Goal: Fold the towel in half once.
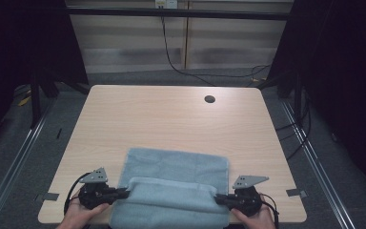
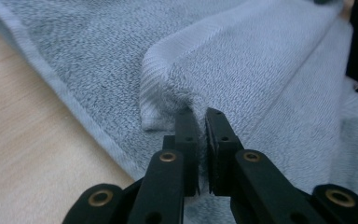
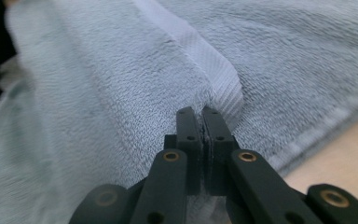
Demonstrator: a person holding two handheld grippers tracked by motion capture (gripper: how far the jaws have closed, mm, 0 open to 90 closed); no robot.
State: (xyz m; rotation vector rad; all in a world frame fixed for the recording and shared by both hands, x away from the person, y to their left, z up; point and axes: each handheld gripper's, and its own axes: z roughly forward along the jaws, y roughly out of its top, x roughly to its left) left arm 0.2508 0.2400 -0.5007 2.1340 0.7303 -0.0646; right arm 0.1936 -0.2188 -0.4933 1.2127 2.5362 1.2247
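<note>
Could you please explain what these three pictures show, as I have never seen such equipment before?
A person sits at a light wooden table holding a hand-held black two-jaw gripper in each hand. The high view looks down from above: the left gripper and the right gripper show near the bottom. The other two pictures come from small cameras riding on each gripper, looking along its black jaws. On the table lies a soft light-blue terry towel. Each gripper is shut on a corner of the towel's near edge, left and right, and that edge is lifted and folded over the rest of the towel.
</note>
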